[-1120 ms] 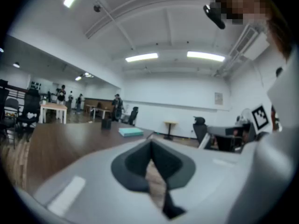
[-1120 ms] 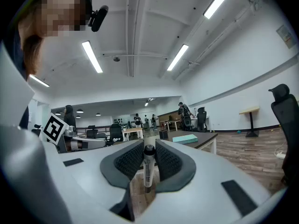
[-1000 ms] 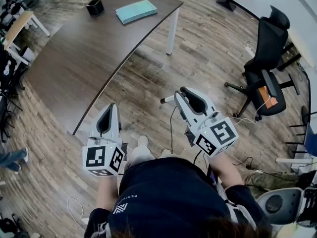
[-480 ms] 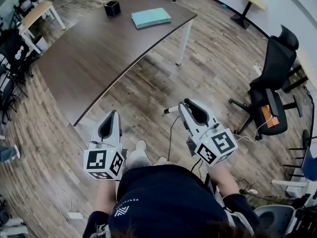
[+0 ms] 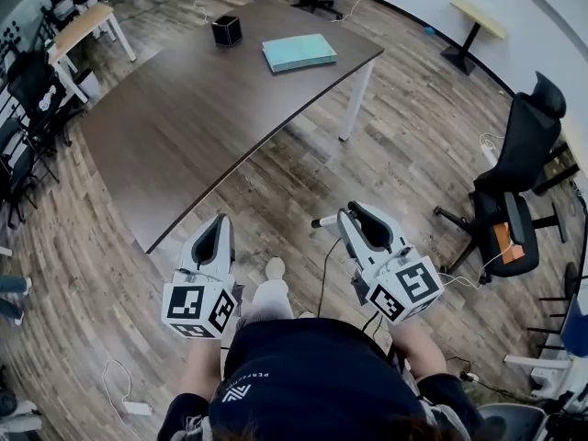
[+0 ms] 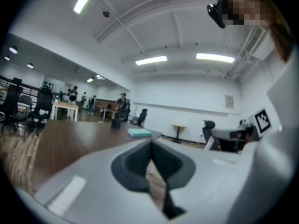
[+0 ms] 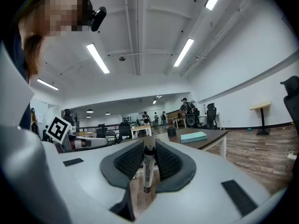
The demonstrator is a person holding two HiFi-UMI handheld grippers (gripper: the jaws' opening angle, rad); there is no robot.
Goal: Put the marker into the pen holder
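Note:
My right gripper (image 5: 354,213) is shut on a white marker with a dark cap (image 5: 322,220), which sticks out to the left of the jaws. In the right gripper view the marker (image 7: 148,168) stands clamped between the ribbed pads (image 7: 129,160). My left gripper (image 5: 220,223) is shut with nothing in it; its pads meet in the left gripper view (image 6: 150,148). Both hang over the wooden floor, short of the table. The black pen holder (image 5: 226,31) stands at the far end of the dark brown table (image 5: 184,127), also seen small as the holder (image 7: 171,132) and the holder (image 6: 115,123).
A teal book (image 5: 299,51) lies on the table beside the holder. A black office chair (image 5: 514,209) stands to the right, and a small side table (image 5: 478,26) at the far right. Cables trail on the floor. More desks, chairs and several people are at the far left.
The table has come nearer and lower in the head view as the person moves toward it. Both grippers keep their pose, and the marker stays clamped in the right one.

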